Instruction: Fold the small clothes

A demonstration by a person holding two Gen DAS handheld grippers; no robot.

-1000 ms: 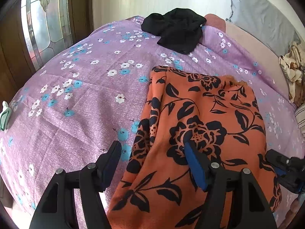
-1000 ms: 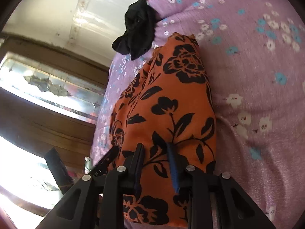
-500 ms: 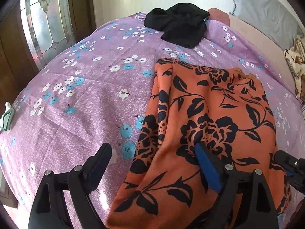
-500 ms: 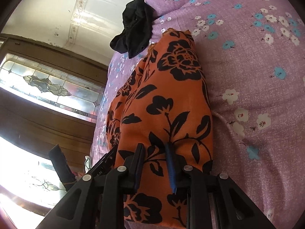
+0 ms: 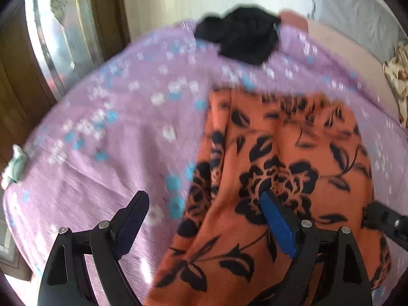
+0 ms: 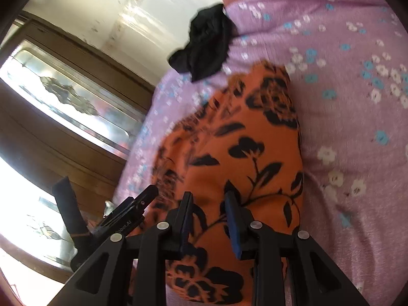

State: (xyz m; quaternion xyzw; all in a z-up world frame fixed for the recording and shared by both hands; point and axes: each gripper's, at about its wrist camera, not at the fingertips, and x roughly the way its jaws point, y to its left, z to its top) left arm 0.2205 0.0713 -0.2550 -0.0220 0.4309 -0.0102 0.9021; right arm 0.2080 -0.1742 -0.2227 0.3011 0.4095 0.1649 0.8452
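An orange garment with black flowers (image 5: pixel 293 153) lies folded on the purple flowered bedsheet (image 5: pixel 114 140). It also shows in the right wrist view (image 6: pixel 242 153). My left gripper (image 5: pixel 204 214) is open wide and empty, straddling the garment's left edge near its front. My right gripper (image 6: pixel 207 211) hangs over the garment's near end with its jaws partly open and a gap between them, holding nothing. The left gripper's body shows at the lower left of the right wrist view. Both views are blurred by motion.
A black garment (image 5: pixel 242 35) lies bunched at the far end of the bed, also in the right wrist view (image 6: pixel 206 43). A wooden cabinet with leaded glass (image 6: pixel 63 94) stands left of the bed. A patterned cloth (image 5: pixel 397 76) lies at the far right.
My left gripper opened wider and drew back a little from the orange garment. My right gripper's jaws parted and it pulled back. The garment stays flat on the bed.
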